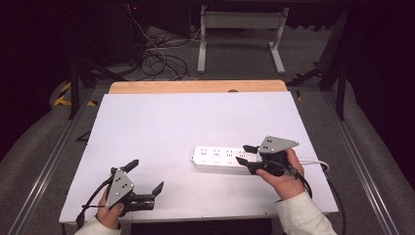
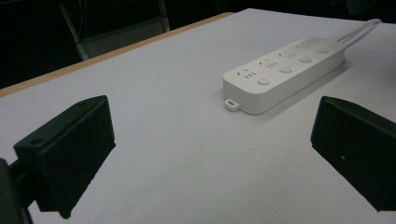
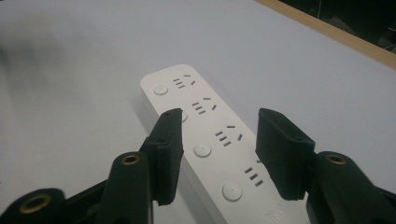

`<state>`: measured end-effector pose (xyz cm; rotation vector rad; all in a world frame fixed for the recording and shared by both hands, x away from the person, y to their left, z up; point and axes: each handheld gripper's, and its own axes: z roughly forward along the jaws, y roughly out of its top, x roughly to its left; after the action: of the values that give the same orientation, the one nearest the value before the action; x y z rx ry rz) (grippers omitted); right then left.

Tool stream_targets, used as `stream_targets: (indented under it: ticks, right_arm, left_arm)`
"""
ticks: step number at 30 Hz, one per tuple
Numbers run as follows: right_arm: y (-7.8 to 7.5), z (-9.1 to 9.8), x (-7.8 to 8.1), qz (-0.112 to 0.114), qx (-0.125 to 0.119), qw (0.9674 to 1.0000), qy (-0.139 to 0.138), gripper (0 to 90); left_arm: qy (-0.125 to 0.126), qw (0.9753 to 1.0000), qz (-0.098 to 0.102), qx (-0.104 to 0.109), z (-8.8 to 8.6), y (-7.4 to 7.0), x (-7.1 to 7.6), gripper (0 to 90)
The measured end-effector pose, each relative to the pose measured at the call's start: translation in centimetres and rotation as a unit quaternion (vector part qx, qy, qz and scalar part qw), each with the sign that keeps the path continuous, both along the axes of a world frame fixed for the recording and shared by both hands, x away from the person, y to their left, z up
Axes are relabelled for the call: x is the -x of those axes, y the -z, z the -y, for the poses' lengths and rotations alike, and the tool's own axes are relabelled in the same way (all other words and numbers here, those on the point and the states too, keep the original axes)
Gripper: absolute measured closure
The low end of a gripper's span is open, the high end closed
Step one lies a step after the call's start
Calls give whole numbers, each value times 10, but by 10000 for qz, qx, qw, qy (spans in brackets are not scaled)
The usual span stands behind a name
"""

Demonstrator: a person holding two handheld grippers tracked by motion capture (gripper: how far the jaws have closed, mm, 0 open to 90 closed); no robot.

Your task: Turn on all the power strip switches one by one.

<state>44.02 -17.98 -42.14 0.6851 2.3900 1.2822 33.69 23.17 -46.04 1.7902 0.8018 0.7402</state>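
Right gripper (image 1: 246,154): I hold it over the cord end of the power strip (image 1: 222,158), jaws about half open and straddling the strip's width. The pads look close to its long sides; I cannot tell if they touch.
Why so placed: I judge this lines me up to clamp the strip across its narrow body.
Left gripper (image 1: 147,177): I rest it near the table's (image 1: 161,117) front left corner, jaws wide, nothing between them, well apart from the strip.
Power strip location: flat on the white table, right of centre, its cable (image 1: 313,162) trailing right.
Power strip look: long, white, rounded; a row of sockets, each beside a round button (image 3: 202,149); small tab (image 2: 231,103) at the free end.
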Motion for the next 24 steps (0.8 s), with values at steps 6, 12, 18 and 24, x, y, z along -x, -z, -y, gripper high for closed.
stream_targets:
  ticks: [6, 12, 18, 24]
  right_arm:
    - [-2, -1, -2, -160, 172, 9997, 33, 799]
    - [-1, -9, -7, -186, 512, 9985, 35, 900]
    - [7, -15, -15, -336, 810, 9959, 209, 900]
    - [13, -18, -20, -572, 1043, 9921, 408, 900]
  left_arm:
    - [-17, 10000, 8, -24, 0, 0, 0, 2]
    - [-18, 10000, 3, -13, 0, 0, 0, 2]
    - [-21, 10000, -6, -7, 0, 0, -1, 2]
    - [-23, 10000, -9, -8, -1, 0, -1, 2]
